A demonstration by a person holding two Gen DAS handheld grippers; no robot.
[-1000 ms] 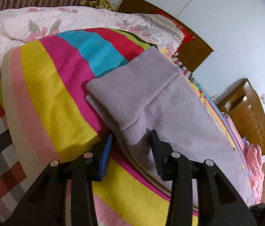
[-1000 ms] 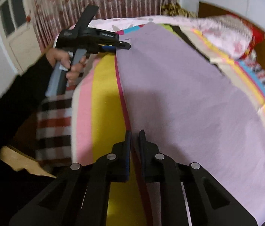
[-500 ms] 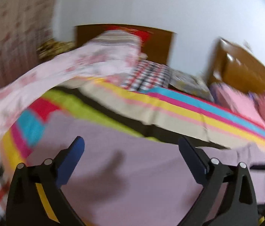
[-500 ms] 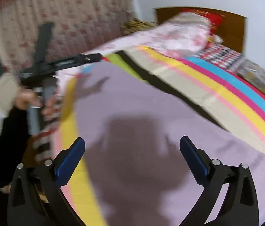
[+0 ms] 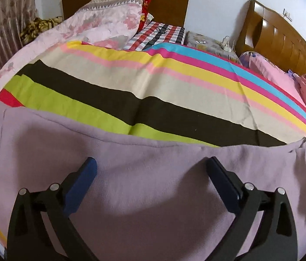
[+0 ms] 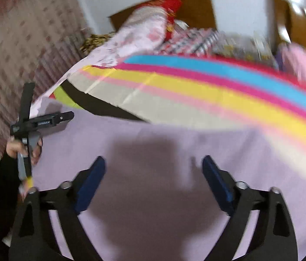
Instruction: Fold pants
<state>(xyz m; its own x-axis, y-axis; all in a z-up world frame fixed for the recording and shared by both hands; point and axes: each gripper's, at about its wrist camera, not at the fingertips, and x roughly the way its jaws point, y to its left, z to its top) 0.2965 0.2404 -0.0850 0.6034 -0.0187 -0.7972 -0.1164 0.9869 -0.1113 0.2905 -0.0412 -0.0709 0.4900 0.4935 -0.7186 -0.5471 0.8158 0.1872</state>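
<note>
The lilac pants (image 5: 153, 174) lie flat on the striped bed cover (image 5: 174, 100), both the left tongs (image 5: 150, 174) and right tongs (image 6: 153, 171) spread wide and empty above the soft, limp, light fabric, probably best pinched at an edge or hem.

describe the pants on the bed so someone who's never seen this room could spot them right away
Find the bed's striped blanket. The pants lie along its near edge, under both open grippers. They are plain lilac, the only unpatterned cloth there.
</note>
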